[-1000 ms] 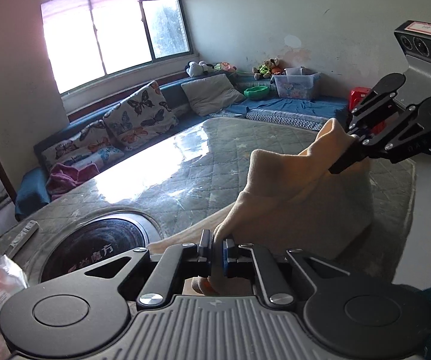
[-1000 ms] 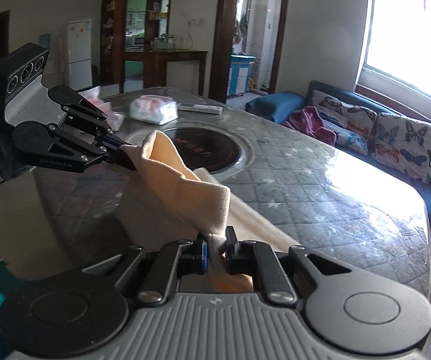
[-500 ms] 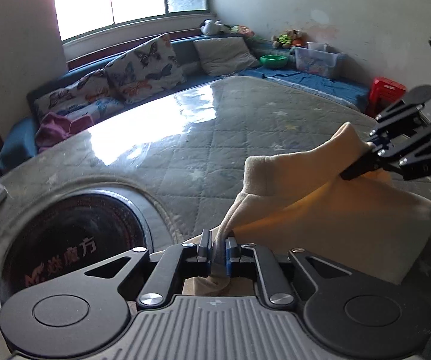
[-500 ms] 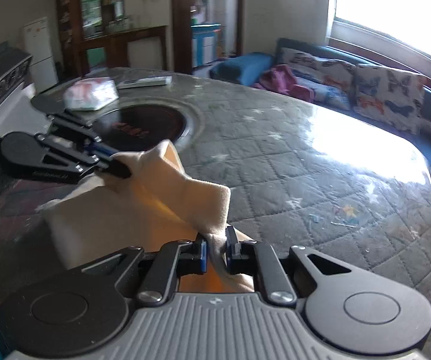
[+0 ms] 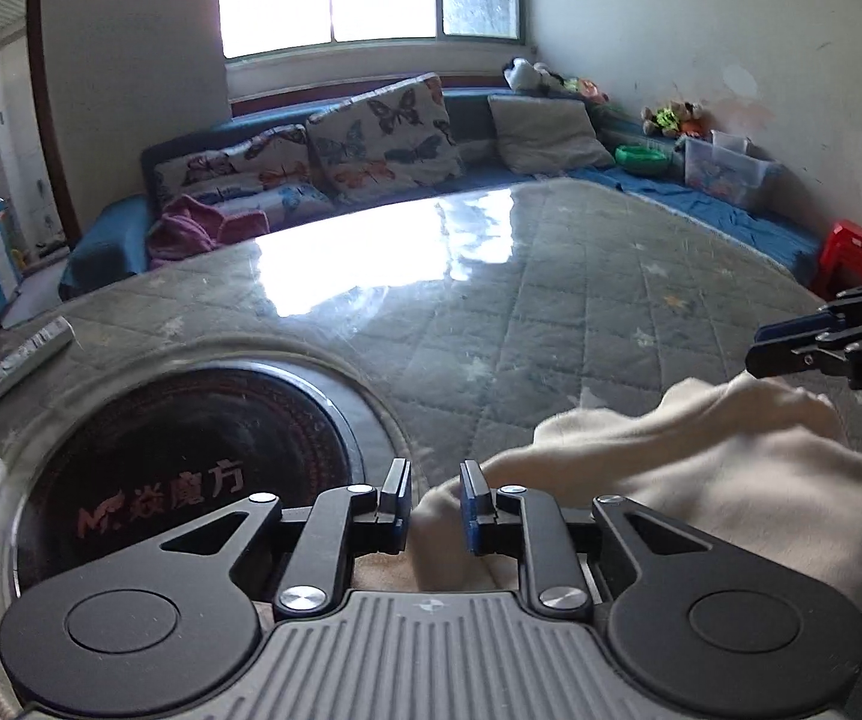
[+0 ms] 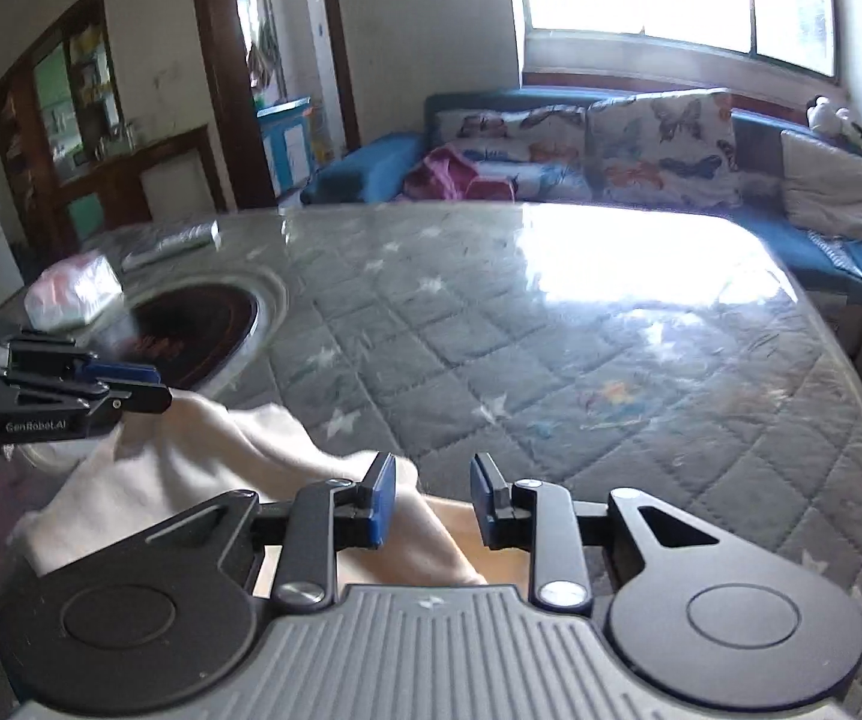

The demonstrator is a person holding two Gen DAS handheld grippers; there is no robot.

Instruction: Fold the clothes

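So both grippers are letting go right now. The left gripper [image 5: 436, 501] has its jaws parted, just been opening, and a corner of the cloth [image 5: 701, 468] sits loose between the pads, maybe brushing the right one but not pinched. Same on my right gripper [image 6: 433, 498]: jaws just opened wider, the cloth's [image 6: 203, 468] edge lies against the left pad with a clear gap to the other. The cloth is flat-ish on the table [image 5: 551, 300] now, a cream heap directly under and between both sets of fingers, its long axis running from one gripper across to the other. Neither hand is really nearer, each is over its own end. Compared with a second ago, when both had corners clamped and the cloth hung up in a tent between them, it's dropped onto the table and the fold is laid over. I reckon next is backing out without dragging the corners.
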